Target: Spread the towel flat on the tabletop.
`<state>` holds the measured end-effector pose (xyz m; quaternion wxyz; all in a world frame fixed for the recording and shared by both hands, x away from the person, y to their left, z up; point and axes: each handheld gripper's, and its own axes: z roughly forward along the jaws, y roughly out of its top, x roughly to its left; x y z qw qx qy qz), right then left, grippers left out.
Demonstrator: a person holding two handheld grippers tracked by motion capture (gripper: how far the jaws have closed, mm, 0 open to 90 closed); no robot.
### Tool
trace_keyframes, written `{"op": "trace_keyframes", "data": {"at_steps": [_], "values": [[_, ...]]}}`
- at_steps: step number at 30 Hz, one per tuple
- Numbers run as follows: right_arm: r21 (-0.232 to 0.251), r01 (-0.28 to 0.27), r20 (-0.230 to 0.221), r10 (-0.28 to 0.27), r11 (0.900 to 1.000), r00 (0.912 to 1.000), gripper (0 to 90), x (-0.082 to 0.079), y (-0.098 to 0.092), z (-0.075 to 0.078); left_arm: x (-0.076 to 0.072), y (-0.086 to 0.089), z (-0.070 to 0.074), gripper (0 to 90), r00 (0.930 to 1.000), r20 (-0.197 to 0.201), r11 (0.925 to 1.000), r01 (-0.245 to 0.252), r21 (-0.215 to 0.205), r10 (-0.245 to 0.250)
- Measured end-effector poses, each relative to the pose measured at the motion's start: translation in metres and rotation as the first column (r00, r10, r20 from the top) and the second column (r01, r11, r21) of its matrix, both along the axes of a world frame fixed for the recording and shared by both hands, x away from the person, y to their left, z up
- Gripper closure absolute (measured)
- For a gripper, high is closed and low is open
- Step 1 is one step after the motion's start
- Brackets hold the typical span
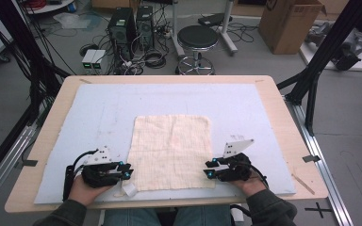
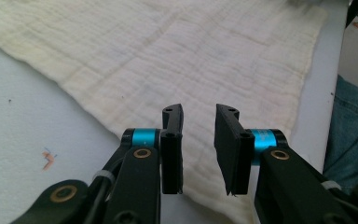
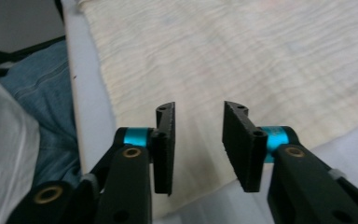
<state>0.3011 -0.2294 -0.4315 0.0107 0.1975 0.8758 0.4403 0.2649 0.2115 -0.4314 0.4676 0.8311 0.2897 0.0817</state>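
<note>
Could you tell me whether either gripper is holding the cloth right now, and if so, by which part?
Nothing is held. The left gripper and right gripper hover open at the cloth's near corners.

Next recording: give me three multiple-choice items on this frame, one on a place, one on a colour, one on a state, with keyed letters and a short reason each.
1. Where does the cloth lie on the blue mat?
A. far edge
B. near edge, middle
C. left corner

2. What colour is the cloth?
A. cream
B. red
C. black

3. How do the jaws of the left hand-held gripper and right hand-held gripper stand?
A. shut on the cloth
B. apart, nothing between
C. holding a stool

Key: 1 B, the cloth reaches the mat's near edge between both hands. 2 A, pale cream weave. 3 B, both gripper views show a gap over the cloth's near corners.
</note>
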Motion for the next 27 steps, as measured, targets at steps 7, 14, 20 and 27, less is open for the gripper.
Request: {"op": "trace_keyframes", "data": {"at_steps": [7,14,20,27], "values": [[0.045,0.072,-0.014,-0.072,0.996,0.9973,49.9,0.013,0.000,0.006,0.003,0.005,0.008,63.0,0.9993,0.022,0.9987,-0.028,-0.043,0.029],[0.060,0.138,0.022,-0.140,0.989,0.9899,36.2,0.021,0.002,0.012,0.005,0.007,0.011,57.5,0.9959,0.050,0.9960,-0.073,-0.052,0.075],[0.077,0.177,0.038,-0.181,0.981,0.9828,30.4,0.026,0.002,0.017,0.006,0.005,0.012,53.4,0.9952,0.056,0.9955,-0.077,-0.055,0.080],[0.073,0.172,0.047,-0.176,0.982,0.9833,28.4,0.027,0.006,0.018,0.006,0.006,0.013,51.4,0.9949,0.057,0.9952,-0.080,-0.056,0.083]]}}
